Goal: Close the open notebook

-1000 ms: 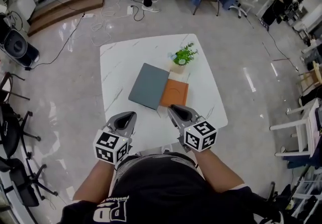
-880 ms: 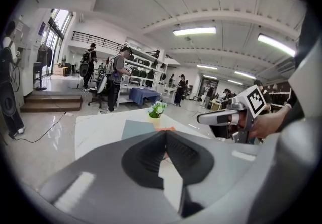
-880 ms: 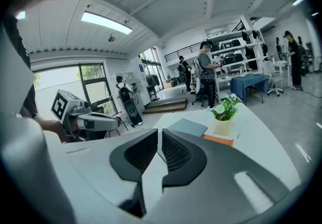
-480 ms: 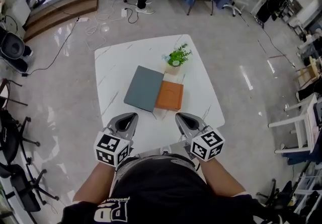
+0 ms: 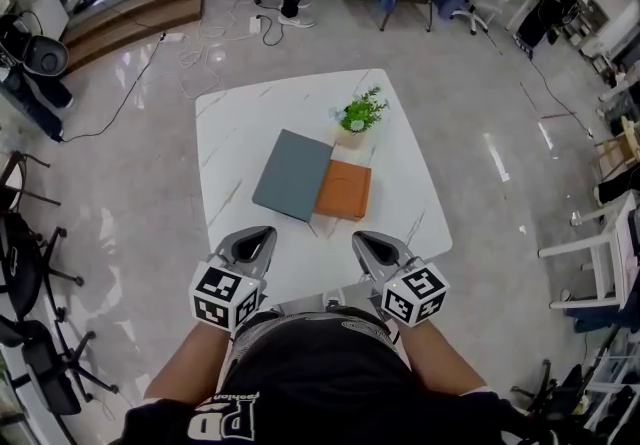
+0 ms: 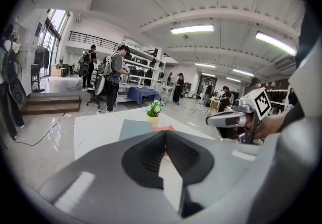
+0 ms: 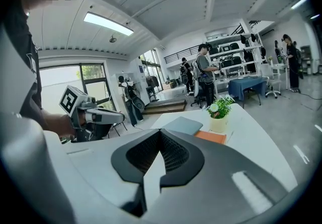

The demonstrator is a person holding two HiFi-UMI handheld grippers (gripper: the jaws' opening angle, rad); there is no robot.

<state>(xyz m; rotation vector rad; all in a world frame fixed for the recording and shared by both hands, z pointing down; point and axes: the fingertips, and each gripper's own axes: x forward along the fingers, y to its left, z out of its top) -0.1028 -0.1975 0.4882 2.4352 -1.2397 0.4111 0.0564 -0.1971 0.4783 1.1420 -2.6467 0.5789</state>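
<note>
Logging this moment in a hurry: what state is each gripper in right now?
Left gripper: shut, holding nothing.
Right gripper: shut, holding nothing.

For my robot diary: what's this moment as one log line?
left claw shut, empty | right claw shut, empty | gray book and orange book lying flat, untouched

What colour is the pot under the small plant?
The pot is pale cream-yellow, clearest in the right gripper view.

I only read print on the shirt (image 5: 330,373): big white letters, upside down to me, looked like "PD", with a smaller line beside them, possibly "Fashion". Nothing else was legible.
</note>
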